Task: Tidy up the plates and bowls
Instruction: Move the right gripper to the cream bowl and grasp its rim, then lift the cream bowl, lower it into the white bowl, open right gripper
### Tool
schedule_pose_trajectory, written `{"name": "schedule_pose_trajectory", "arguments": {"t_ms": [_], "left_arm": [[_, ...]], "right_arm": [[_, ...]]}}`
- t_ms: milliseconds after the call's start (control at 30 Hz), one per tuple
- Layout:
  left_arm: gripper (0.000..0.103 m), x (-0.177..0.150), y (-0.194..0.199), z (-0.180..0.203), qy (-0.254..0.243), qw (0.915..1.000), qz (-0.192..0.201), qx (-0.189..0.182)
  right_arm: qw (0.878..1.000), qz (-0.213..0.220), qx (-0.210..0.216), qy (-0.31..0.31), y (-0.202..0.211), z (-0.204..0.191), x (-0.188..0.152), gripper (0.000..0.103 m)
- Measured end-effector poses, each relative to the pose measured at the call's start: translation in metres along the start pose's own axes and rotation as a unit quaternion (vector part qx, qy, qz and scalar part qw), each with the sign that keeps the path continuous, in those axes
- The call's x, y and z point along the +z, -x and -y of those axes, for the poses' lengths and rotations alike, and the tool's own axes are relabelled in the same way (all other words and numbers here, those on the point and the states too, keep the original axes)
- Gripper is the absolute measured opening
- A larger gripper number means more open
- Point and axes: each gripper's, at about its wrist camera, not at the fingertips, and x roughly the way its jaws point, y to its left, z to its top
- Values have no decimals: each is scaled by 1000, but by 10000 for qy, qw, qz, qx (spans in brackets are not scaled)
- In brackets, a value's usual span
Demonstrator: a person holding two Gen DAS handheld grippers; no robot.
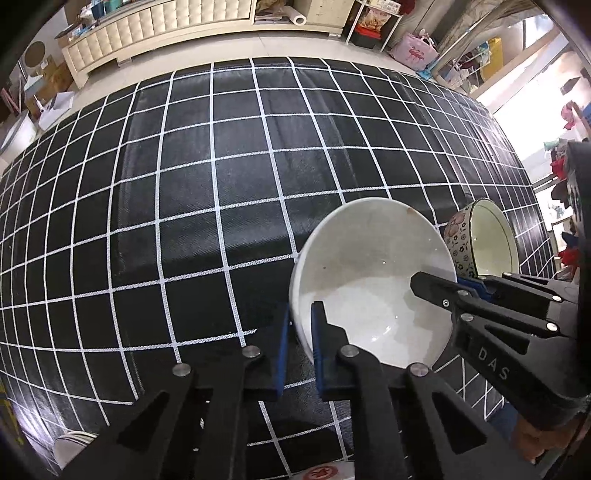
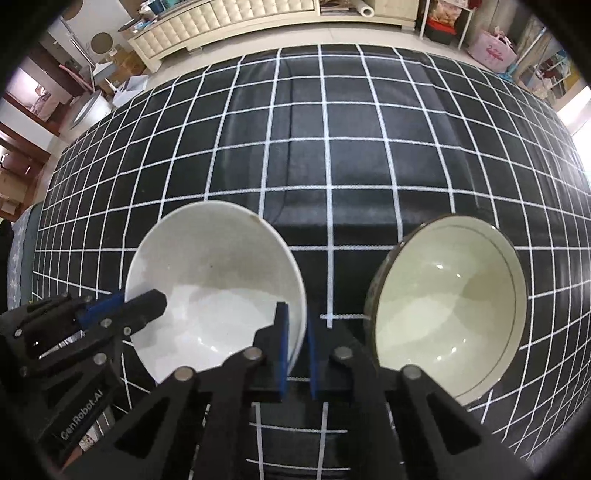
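A plain white bowl (image 1: pixel 369 280) (image 2: pixel 214 273) stands on the black grid tablecloth (image 1: pixel 221 184). My left gripper (image 1: pixel 300 317) is shut on its left rim, one blue pad inside the bowl and one outside. My right gripper (image 2: pixel 297 321) is shut on the opposite rim in the same way. Each gripper shows in the other's view, the right gripper (image 1: pixel 454 286) and the left gripper (image 2: pixel 125 301), both pinching the rim. A second bowl (image 2: pixel 447 310) (image 1: pixel 491 236), cream inside with a flowered outside, sits just right of the white one, untouched.
The tablecloth (image 2: pixel 332 147) stretches far beyond both bowls. A striped white dish edge (image 1: pixel 74 443) peeks in at the near left. Past the table's far edge stand a cream padded bench (image 1: pixel 166 29), shelves and a pink bag (image 1: pixel 413 51).
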Motion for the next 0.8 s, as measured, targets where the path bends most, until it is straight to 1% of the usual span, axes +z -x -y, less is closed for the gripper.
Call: {"name": "schedule_pose_trajectory", "arguments": {"t_ms": [200,400,567,800], "left_arm": [[9,-6,9,8,9,10000,48,77],[9,-15,35,5,-3,9997,211,76],[9,-30,63,7,32,9992,395,63],[9,-59,93,10,-5,9984,554,146]], "right_arm": [[10000,89,36,22,14,-7,-4,11],[9996,272,111,46,41,-14,-15,11],[9989,421,144,154,67,-23,-32,11],[9981,525,216,237,88,-34,-58,11]]}}
